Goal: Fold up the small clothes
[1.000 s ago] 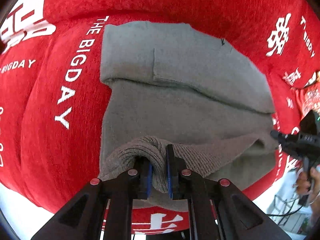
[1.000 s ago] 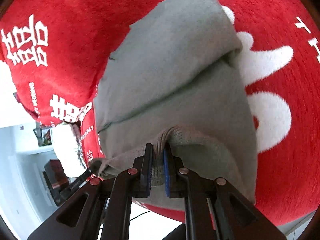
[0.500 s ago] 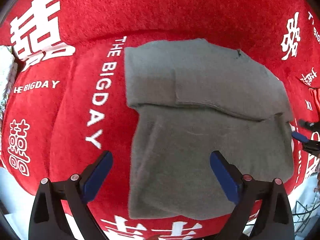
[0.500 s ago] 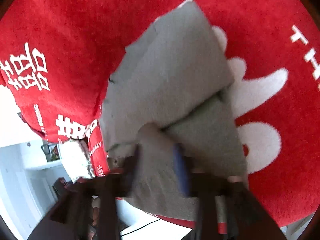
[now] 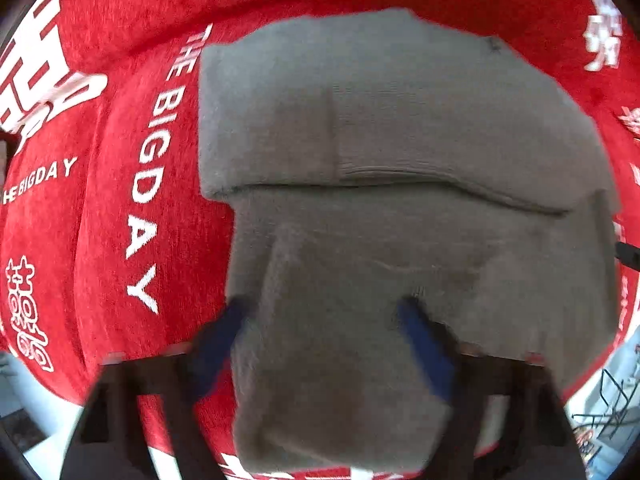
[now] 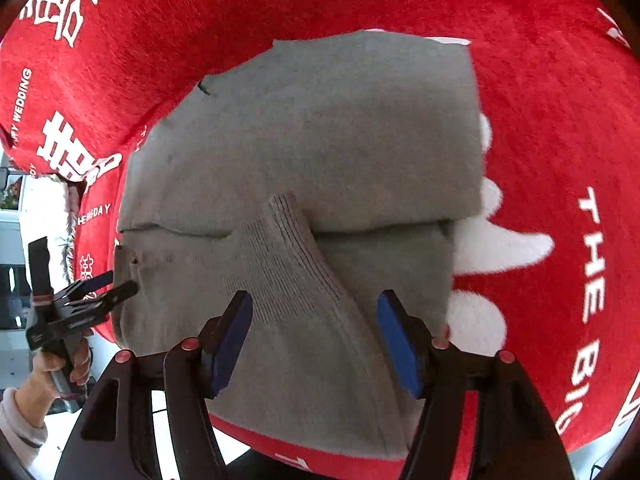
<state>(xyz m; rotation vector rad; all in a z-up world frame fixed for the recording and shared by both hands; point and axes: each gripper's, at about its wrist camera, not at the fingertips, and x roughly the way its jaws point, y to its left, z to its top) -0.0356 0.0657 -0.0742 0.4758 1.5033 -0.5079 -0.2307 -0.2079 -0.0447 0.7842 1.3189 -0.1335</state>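
A grey knitted sweater [image 5: 400,184] is lying partly folded on a red plush cloth [image 5: 104,208] that is carrying white woven lettering and large white characters. The knit is looking soft and slightly fuzzy; its far half is doubled over the near half, making a thick rounded fold edge running across the middle. In the right wrist view the sweater [image 6: 320,132] is showing a ribbed band [image 6: 296,264], finely ridged, lying diagonally over the near layer and running between the blue pads.

The left gripper [image 5: 324,344] is standing with its jaws spread wide and holding nothing; its blue-padded fingers [image 5: 424,348] are blurred and sitting over the near part of the sweater. The right gripper [image 6: 316,332] is likewise spread apart, its flat blue pads [image 6: 396,344] on either side of the ribbed band without clamping it. At the left edge of the right wrist view, the left gripper [image 6: 116,286] is reaching the sweater's side edge, with a hand [image 6: 60,364] wrapping its handle.
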